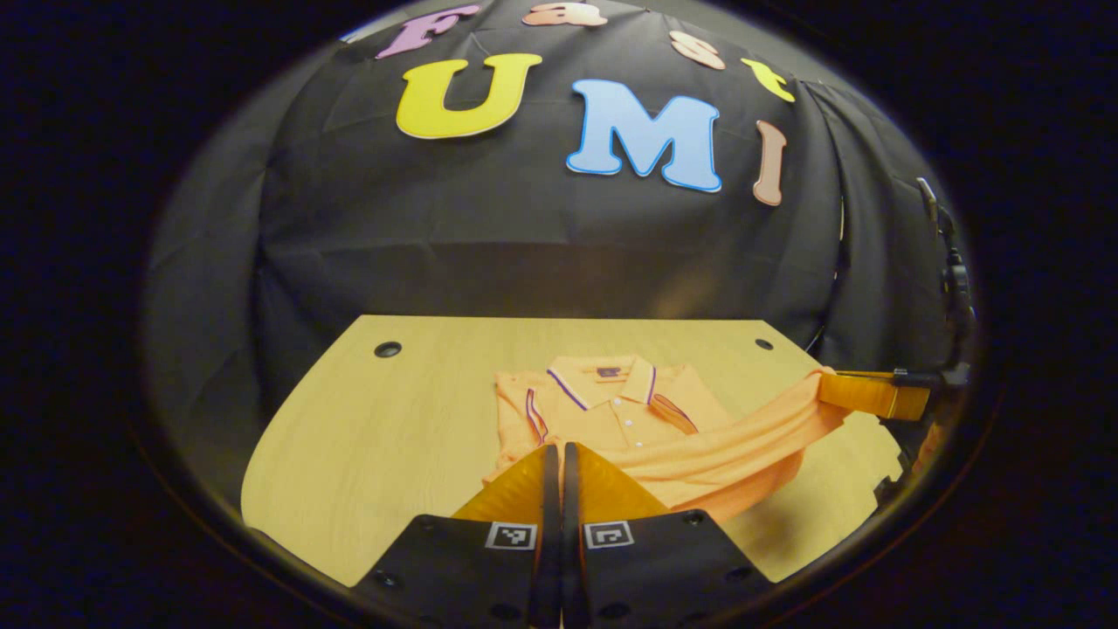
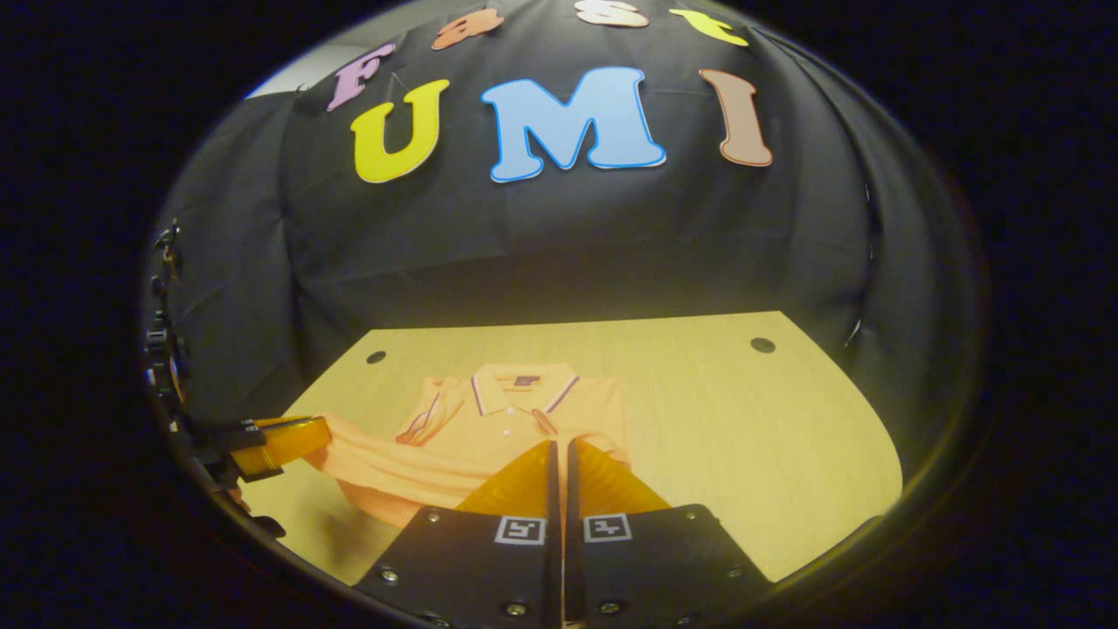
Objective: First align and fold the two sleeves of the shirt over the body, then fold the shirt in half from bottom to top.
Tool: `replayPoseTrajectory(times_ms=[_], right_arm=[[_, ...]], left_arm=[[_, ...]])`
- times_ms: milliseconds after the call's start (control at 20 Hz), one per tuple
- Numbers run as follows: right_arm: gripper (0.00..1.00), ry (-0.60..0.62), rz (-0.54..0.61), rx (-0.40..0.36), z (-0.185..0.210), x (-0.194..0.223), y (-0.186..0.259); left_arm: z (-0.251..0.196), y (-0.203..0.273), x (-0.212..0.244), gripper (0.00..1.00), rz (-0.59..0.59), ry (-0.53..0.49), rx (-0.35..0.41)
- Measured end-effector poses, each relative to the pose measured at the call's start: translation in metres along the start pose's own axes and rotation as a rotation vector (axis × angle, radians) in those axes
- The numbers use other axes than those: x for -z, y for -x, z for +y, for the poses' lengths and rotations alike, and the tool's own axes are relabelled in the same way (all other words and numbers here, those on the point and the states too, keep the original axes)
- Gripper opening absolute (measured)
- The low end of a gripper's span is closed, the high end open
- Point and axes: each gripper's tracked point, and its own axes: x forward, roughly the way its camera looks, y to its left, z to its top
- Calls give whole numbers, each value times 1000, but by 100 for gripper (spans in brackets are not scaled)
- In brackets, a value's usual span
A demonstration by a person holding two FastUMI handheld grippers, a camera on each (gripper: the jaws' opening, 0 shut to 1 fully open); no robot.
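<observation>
Here the orange polo shirt (image 1: 611, 406) lies collar-up on the wooden table (image 1: 376, 428), both sleeves already folded over the body. The left gripper (image 1: 559, 459) and the right gripper (image 2: 559, 454) each have their fingers brought together on the shirt's bottom hem, which is lifted clear of the table and stretched taut between them. In the left gripper view the right gripper's fingers appear at the far end of the raised hem band (image 1: 742, 437). Judged from this, the bottom-to-top fold is in hand. The next move calls for carrying both hem corners level toward the collar (image 1: 603, 374), keeping tension equal so the edge lands square.
</observation>
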Motion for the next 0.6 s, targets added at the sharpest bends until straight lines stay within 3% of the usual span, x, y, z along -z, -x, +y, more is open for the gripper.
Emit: replayPoseTrajectory(times_ms=[600], right_arm=[[1, 18, 10, 88, -19, -48, -114]], left_arm=[[22, -133, -54, 6, -35, -49, 47]])
